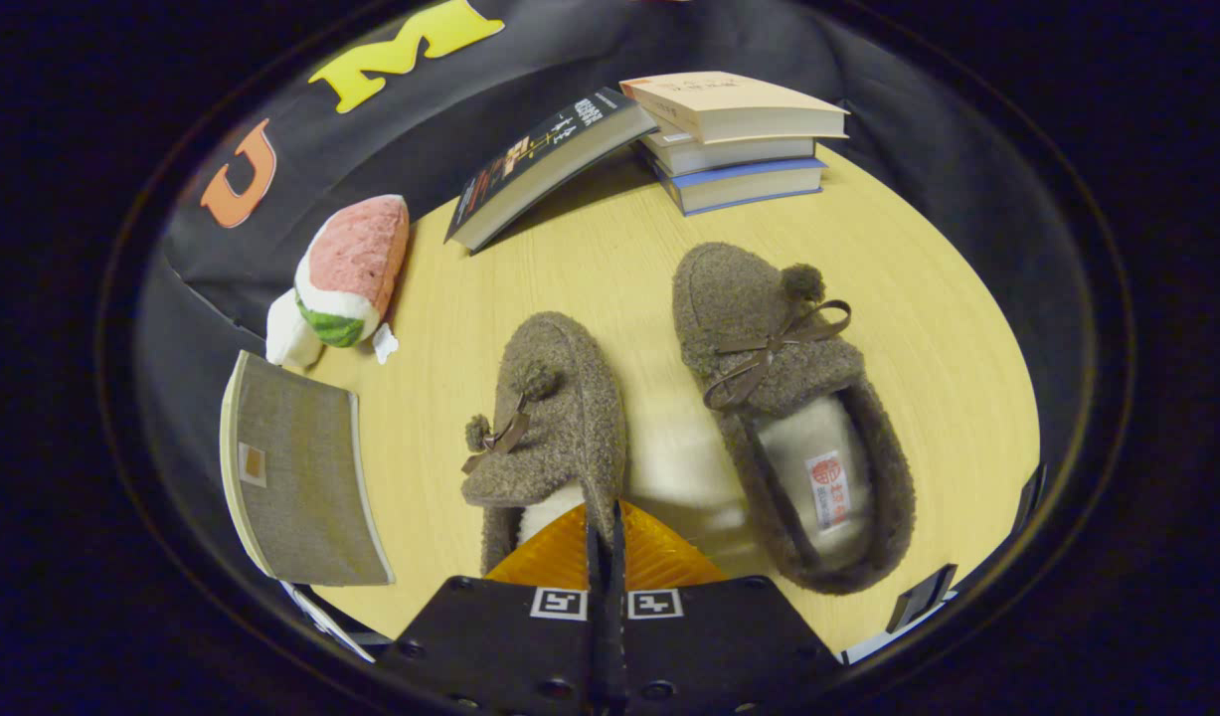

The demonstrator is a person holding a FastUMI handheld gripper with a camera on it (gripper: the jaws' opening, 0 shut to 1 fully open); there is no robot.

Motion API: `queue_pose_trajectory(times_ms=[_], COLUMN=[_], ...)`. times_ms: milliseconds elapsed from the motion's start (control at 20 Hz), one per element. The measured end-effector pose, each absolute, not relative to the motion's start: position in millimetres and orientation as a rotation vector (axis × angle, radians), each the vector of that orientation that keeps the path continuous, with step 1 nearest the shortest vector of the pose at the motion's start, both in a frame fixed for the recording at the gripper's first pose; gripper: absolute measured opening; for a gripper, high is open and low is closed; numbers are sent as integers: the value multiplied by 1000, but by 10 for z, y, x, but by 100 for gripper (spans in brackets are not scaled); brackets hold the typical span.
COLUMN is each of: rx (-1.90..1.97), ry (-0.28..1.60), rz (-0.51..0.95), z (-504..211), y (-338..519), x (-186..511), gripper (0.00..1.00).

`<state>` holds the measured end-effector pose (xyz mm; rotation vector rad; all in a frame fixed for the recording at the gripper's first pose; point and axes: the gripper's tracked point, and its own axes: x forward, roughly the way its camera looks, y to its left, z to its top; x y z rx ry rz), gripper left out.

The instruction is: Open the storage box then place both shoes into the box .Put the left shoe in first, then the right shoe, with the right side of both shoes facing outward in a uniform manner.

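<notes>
Gripper fingers pressed together, pinching the heel rim of the left shoe, two shoes mid-table, right shoe alongside, four books at far edge, one plush, one storage box at left edge

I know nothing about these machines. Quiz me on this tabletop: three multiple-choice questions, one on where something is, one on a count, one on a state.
1. Where is the watermelon plush toy?
A. Between the shoes
B. By the table's edge, past the grey storage box
C. On the book stack

2. How many brown fuzzy shoes lie on the table?
A. One
B. Two
C. Three

3. How do the gripper fingers stand?
A. Pressed together, at the heel rim of the nearer shoe
B. Wide open
C. Holding a book

Answers: 1 B, it sits beyond the box. 2 B, the nearer shoe and the other shoe lie side by side. 3 A, the fingers show no gap.
</notes>
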<state>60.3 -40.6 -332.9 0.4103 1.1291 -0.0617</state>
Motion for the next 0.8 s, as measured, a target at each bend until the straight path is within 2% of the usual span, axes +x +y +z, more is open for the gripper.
queue_pose_trajectory(times_ms=[500,800], rx=[481,460], ry=[1019,963], rz=[-25,57], z=[-2343,-1718], y=[265,1172], x=[565,607], gripper=[0,0])
